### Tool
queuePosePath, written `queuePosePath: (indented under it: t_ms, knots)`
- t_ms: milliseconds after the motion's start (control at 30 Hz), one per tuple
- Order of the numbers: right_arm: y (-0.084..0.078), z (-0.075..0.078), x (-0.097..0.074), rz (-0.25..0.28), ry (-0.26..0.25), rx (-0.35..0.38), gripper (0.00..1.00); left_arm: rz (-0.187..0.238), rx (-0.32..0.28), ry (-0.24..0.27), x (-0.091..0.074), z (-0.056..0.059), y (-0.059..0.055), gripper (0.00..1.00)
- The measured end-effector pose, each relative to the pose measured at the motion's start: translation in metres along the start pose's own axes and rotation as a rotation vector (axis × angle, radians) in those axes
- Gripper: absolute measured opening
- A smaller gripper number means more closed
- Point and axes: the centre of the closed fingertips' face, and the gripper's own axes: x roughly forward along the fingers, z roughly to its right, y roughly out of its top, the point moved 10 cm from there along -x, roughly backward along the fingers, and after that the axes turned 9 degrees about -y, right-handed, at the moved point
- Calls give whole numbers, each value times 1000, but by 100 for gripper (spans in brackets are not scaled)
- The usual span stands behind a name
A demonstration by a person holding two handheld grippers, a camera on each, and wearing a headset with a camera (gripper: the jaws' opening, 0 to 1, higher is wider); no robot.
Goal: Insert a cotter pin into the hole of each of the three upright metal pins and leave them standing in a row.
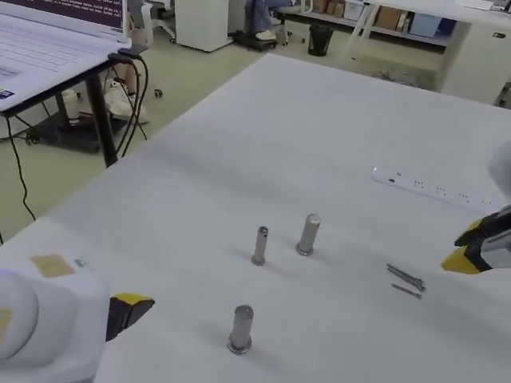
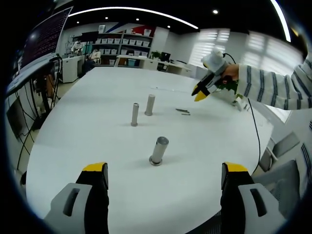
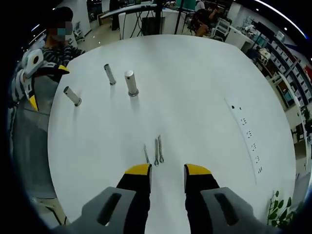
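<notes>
**Head view: three metal pins [image 1: 260, 245] upright, cotter pins [image 1: 406, 279] loose on the table [image 1: 239, 144]**

The head view looks down on a white table. Two of the metal pins stand close together near its middle, a thinner one on the left and a thicker one just to its right. The third, also thick, stands apart from them, nearer the person. All three are upright on their flanged bases, and they form a loose triangle, not a row.

The cotter pins lie flat on the table, well to the right of the metal pins. Two lie side by side and one lies just beside them. None sits in a metal pin.

The right gripper [image 3: 168, 170] hovers above the table with the cotter pins just ahead of its yellow-tipped jaws. The jaws stand a narrow gap apart with nothing between them, and they touch no pin.

The left gripper [image 2: 165, 175] hangs at the near edge of the table with its jaws spread wide and empty. In the left gripper view the nearest metal pin stands ahead of it, between the two jaws and well short of contact.

A white power strip [image 1: 431, 188] lies on the table beyond the cotter pins. A laptop [image 1: 48, 40] sits on a separate desk at the upper left.
</notes>
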Motion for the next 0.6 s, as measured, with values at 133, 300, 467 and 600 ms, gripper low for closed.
queuePosePath:
  t_ms: [133,300,467,600]
  knots:
    - [5,-2,15,-15,28,-24,12,0,-8,3,0,-1,-1,95]
    - [9,-4,32,-44,42,-47,11,-1,-16,3,-1,-2,-3,95]
    - [8,-6,42,-82,47,-73,10,2,-26,14,-3,-6,-4,94]
    - [7,-6,49,-93,65,-55,9,1,-31,19,-5,-7,-4,94]
